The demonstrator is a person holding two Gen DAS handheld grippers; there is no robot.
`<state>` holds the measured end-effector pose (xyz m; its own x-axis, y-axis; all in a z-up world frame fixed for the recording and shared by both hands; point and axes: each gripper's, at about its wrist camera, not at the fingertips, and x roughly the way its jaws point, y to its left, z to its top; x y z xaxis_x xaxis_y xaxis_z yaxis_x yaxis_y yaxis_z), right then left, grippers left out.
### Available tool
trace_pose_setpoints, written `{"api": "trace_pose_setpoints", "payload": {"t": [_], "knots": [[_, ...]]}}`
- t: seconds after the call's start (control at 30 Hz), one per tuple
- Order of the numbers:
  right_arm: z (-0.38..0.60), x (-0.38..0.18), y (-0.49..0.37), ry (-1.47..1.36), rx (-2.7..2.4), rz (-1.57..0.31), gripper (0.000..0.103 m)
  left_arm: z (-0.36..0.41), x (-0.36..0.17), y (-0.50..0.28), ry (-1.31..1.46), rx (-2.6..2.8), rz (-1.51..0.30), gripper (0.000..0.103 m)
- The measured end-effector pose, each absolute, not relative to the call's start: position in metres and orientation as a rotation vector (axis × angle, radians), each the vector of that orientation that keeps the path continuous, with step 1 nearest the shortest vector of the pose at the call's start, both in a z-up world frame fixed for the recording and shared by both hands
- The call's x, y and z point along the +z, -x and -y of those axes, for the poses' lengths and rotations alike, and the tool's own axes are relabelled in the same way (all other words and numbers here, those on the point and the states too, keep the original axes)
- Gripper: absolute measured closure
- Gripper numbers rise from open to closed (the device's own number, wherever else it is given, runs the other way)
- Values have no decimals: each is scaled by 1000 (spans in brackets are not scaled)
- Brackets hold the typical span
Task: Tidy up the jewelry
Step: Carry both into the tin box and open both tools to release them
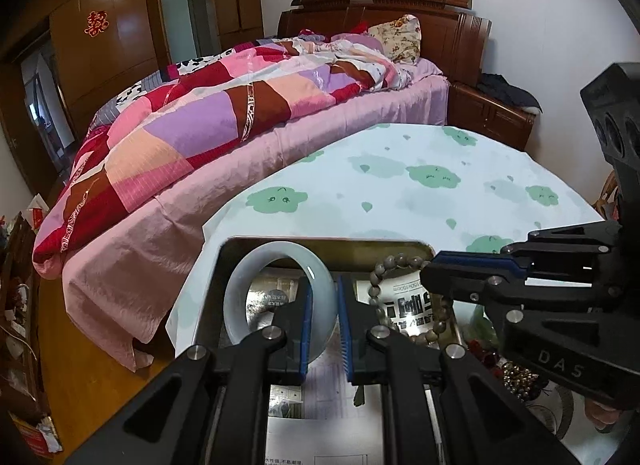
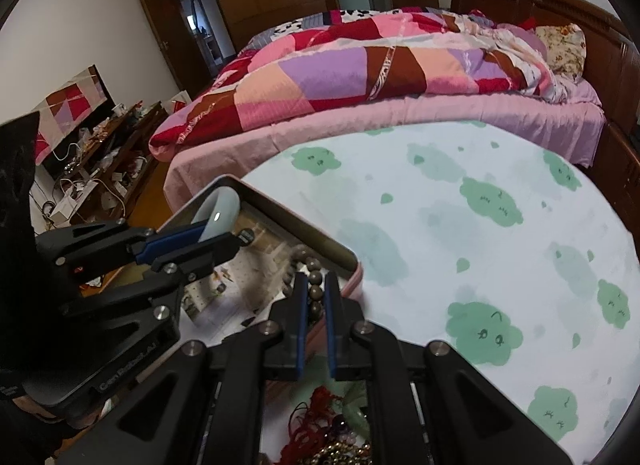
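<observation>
A pale jade bangle [image 1: 236, 305] stands upright over the open metal tin [image 1: 320, 243], and my left gripper [image 1: 325, 297] is shut on its right side. From the right comes my right gripper [image 1: 430, 271], shut on a brown bead bracelet [image 1: 394, 261] that hangs down into the tin. In the right wrist view the beads [image 2: 316, 291] sit between the blue pads of the right gripper [image 2: 316, 285] above the tin's near corner [image 2: 352, 261]. The left gripper [image 2: 224, 237] holds the bangle [image 2: 224, 209] over the tin's far end.
The tin rests on a round table under a white cloth with green clouds [image 2: 480, 225]. A heap of jewelry [image 2: 336, 437], with red cord and gold beads, lies beside the tin below the right gripper. A bed with a patchwork quilt [image 1: 200, 125] stands behind the table.
</observation>
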<state>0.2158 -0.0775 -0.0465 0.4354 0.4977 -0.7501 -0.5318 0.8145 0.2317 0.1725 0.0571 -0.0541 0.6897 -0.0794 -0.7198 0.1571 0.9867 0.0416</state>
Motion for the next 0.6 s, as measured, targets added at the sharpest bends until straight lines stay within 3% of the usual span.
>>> {"api": "trace_pose_setpoints", "payload": {"t": [0.2,0.43,0.5,0.53,0.6], "knots": [[78,-45,-215,50,632,-901,93,-57,-57,-177,-123,-94,-821,85],[75,-46,-216,59,616,-880,90,-48,-55,-175,-170,-97,-813,85],[77,-44,-215,67,598,-871,67,-49,-54,-176,-157,-93,-812,85],[77,-44,-214,70,587,-866,50,-50,-54,-175,-154,-87,-809,84],[83,-43,-213,61,566,-847,43,-52,-51,-173,-145,-80,-799,78]]}}
